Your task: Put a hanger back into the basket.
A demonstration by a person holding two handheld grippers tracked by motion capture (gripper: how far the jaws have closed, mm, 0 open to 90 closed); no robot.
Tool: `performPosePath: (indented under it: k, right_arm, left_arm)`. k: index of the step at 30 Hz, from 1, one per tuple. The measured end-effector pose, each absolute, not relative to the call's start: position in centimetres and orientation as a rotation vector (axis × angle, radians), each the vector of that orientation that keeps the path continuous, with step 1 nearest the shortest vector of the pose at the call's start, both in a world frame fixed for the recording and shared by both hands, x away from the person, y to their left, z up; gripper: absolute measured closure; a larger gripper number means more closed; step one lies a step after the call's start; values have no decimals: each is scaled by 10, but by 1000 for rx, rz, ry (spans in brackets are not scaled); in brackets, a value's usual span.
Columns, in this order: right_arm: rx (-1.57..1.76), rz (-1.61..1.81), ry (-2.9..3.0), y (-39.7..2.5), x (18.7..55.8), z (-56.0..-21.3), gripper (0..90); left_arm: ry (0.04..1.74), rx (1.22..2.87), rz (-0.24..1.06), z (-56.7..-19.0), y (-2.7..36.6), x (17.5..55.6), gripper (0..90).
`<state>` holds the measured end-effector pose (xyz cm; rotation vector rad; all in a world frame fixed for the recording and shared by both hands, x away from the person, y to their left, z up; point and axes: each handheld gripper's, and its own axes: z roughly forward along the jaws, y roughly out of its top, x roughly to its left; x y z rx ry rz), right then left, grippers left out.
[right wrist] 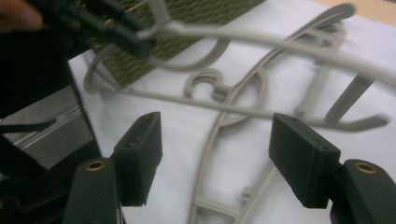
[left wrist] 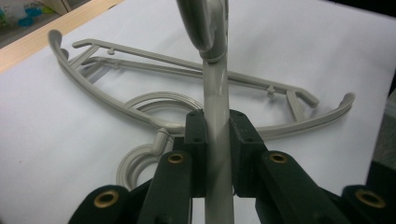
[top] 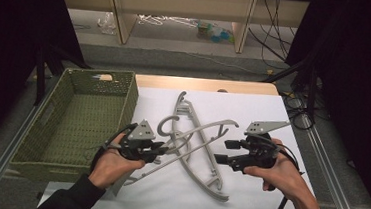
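wooden shelf unit (top: 180, 14) at back | grey floor (top: 177, 58) | black curtains (top: 7, 45) both sides

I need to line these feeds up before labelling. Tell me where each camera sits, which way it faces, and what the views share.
High view: above the person's side, looking forward and down at the white-covered table; forearms, both hands show.
Left gripper view: rides the left hand-held gripper, looking along jaws clamped on a grey plastic hanger.
Right gripper view: rides the right hand-held gripper, jaws apart, facing the green woven basket.
Shared: all three show a second grey hanger lying flat.
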<state>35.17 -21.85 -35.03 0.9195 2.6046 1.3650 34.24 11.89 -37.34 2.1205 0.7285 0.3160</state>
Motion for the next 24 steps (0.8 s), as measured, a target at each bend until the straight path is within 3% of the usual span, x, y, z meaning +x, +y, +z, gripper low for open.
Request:
performPosePath:
  k: [8, 15, 24]
  right_arm:
    - [861, 1396, 2647, -205, 343, -366, 326]
    - [888, 1384, 2623, -199, 340, -384, 272]
    - [887, 1347, 2663, -197, 339, -398, 272]
  left_arm:
    - [823, 1949, 202, -351, 150, 329, 791]
    - [851, 1846, 191, -323, 175, 323, 791]
    - [876, 1798, 162, -294, 198, 325, 791]
